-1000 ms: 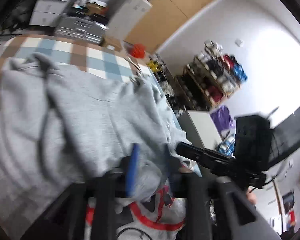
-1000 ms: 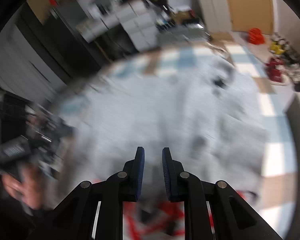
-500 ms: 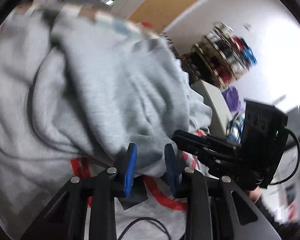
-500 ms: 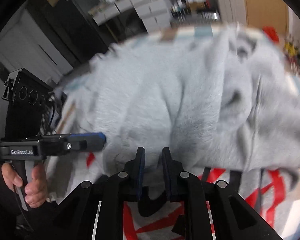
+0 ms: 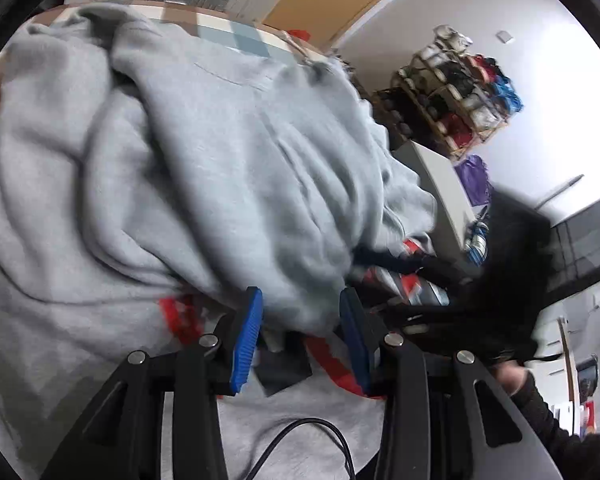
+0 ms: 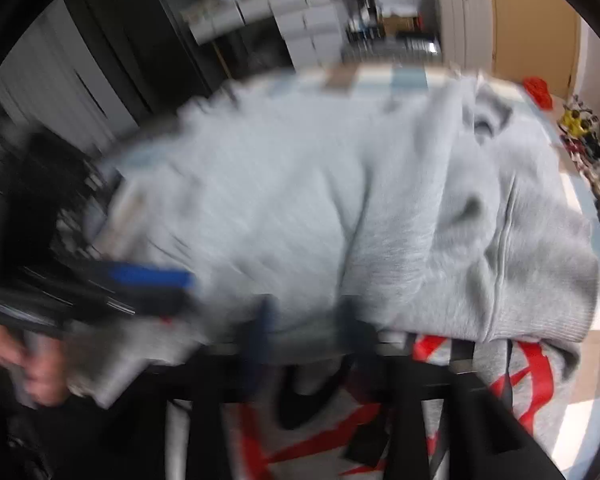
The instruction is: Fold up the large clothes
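Lying folded, grey sweatshirt (image 5: 204, 168) rumpled

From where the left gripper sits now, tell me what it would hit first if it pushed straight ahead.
The left gripper would run straight into the folded edge of the grey sweatshirt, which already bulges between its open fingers. The fabric looks to be right at the pads, though contact is hard to judge.

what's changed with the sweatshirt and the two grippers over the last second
Both grippers brought the folded grey sweatshirt edge down onto the red print. The left gripper and right gripper jaws have just been opening, with the fold between them. The checked cloth stayed put.
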Tool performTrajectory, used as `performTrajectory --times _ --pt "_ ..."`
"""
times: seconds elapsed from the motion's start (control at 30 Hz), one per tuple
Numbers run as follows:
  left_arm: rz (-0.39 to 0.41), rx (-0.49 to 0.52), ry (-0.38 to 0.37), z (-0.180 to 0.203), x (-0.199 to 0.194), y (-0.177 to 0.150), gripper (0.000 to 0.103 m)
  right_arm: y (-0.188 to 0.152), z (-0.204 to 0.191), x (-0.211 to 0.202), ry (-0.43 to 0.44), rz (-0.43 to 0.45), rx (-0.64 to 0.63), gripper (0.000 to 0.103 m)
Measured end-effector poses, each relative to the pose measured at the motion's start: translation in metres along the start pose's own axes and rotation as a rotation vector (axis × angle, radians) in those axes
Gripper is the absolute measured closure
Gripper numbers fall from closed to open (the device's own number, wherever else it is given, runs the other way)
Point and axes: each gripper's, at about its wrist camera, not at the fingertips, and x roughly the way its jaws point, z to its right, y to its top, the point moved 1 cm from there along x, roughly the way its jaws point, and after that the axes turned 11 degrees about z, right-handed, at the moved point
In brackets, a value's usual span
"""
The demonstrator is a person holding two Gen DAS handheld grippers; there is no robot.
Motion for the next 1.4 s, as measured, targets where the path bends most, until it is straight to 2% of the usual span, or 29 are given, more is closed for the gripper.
performTrajectory --times 0.1,0.17,0.2,0.23,0.3,0.37,0.43,0.5,0.57,0.6,0.63,0.7,0.73,0.77,0.83,0.9,0.97,1.0,1.03,1.1,1.13,1.17,1.2,1.27,1.3,1.33,1.37,1.4 --pt "0.088 -0.006 -0.007 -0.007 -0.022 0.020 0.069 0.010 0.000 -0.011 0.027 -0.002 0.012 0.051" --pt "0.167 -0.008 0.049 -0.017 -0.037 0.042 0.068 0.025 0.002 -0.034 0.077 0.032 0.049 0.051" --pt "0.185 -0.012 0.059 -0.021 -0.039 0.057 0.065 0.033 0.002 -0.043 0.092 0.060 0.060 0.042" --pt "0.179 -0.018 0.077 -0.023 -0.034 0.074 0.059 0.046 0.002 -0.053 0.103 0.096 0.069 0.023" --pt "0.162 -0.013 0.107 -0.022 -0.016 0.104 0.058 0.076 0.006 -0.065 0.085 0.177 0.078 0.001" --pt "0.131 0.000 0.144 -0.023 0.007 0.129 0.057 0.117 0.013 -0.061 0.037 0.225 0.064 0.000" --pt "0.075 -0.007 0.193 -0.033 0.040 0.150 0.057 0.155 0.024 -0.038 -0.003 0.216 0.081 0.000" --pt "0.030 -0.037 0.208 -0.054 0.060 0.155 0.057 0.182 0.041 -0.004 -0.013 0.157 0.104 0.000" --pt "0.009 -0.111 0.199 -0.083 0.057 0.147 0.057 0.194 0.069 0.042 -0.051 0.051 0.136 0.000" --pt "-0.012 -0.148 0.187 -0.098 0.062 0.142 0.057 0.188 0.083 0.058 -0.060 -0.029 0.148 0.002" --pt "-0.020 -0.167 0.181 -0.106 0.061 0.137 0.059 0.183 0.094 0.071 -0.074 -0.072 0.165 0.004" --pt "0.031 -0.148 0.134 -0.117 0.054 0.126 0.068 0.160 0.116 0.087 -0.063 -0.147 0.208 0.004" --pt "0.036 -0.124 0.135 -0.119 0.051 0.121 0.075 0.147 0.118 0.084 -0.043 -0.113 0.171 0.004" --pt "0.044 -0.117 0.126 -0.121 0.049 0.117 0.076 0.140 0.112 0.076 -0.053 -0.073 0.105 0.007" --pt "0.059 -0.146 0.114 -0.123 0.040 0.113 0.076 0.134 0.107 0.068 -0.062 -0.069 0.081 0.007" --pt "0.072 -0.168 0.135 -0.116 0.027 0.115 0.076 0.136 0.100 0.048 -0.051 -0.033 0.096 0.007" --pt "0.087 -0.146 0.112 -0.100 0.018 0.119 0.075 0.139 0.091 0.027 -0.044 0.023 0.082 0.006" --pt "0.092 -0.102 0.111 -0.090 0.016 0.119 0.075 0.137 0.084 0.018 -0.033 0.039 0.069 0.006" --pt "0.099 -0.040 0.145 -0.078 0.009 0.112 0.072 0.134 0.078 0.012 -0.015 0.046 0.051 0.006" --pt "0.085 0.014 0.185 -0.073 0.019 0.104 0.052 0.118 0.070 0.012 -0.035 0.031 0.022 0.006" --pt "0.040 0.028 0.226 -0.076 0.032 0.092 0.043 0.107 0.071 0.018 -0.070 0.010 0.017 0.005" --pt "0.001 0.032 0.275 -0.080 0.041 0.084 0.043 0.095 0.073 0.029 -0.112 -0.025 0.007 0.005" --pt "-0.037 0.017 0.291 -0.082 0.050 0.071 0.043 0.088 0.067 0.035 -0.121 -0.028 -0.003 0.004" --pt "0.007 0.034 0.321 -0.071 0.042 0.061 0.043 0.080 0.062 0.022 -0.150 0.061 0.000 0.004" --pt "0.028 0.025 0.319 -0.062 0.030 0.058 0.044 0.082 0.061 0.012 -0.151 0.076 0.033 0.005" --pt "0.055 0.016 0.283 -0.052 0.013 0.054 0.044 0.083 0.058 -0.006 -0.130 0.109 0.082 0.005" --pt "0.076 0.019 0.267 -0.046 0.001 0.051 0.043 0.084 0.054 -0.033 -0.074 0.172 0.124 0.005" --pt "0.113 0.034 0.279 -0.035 -0.022 0.046 0.043 0.082 0.046 -0.059 -0.025 0.225 0.132 0.005"
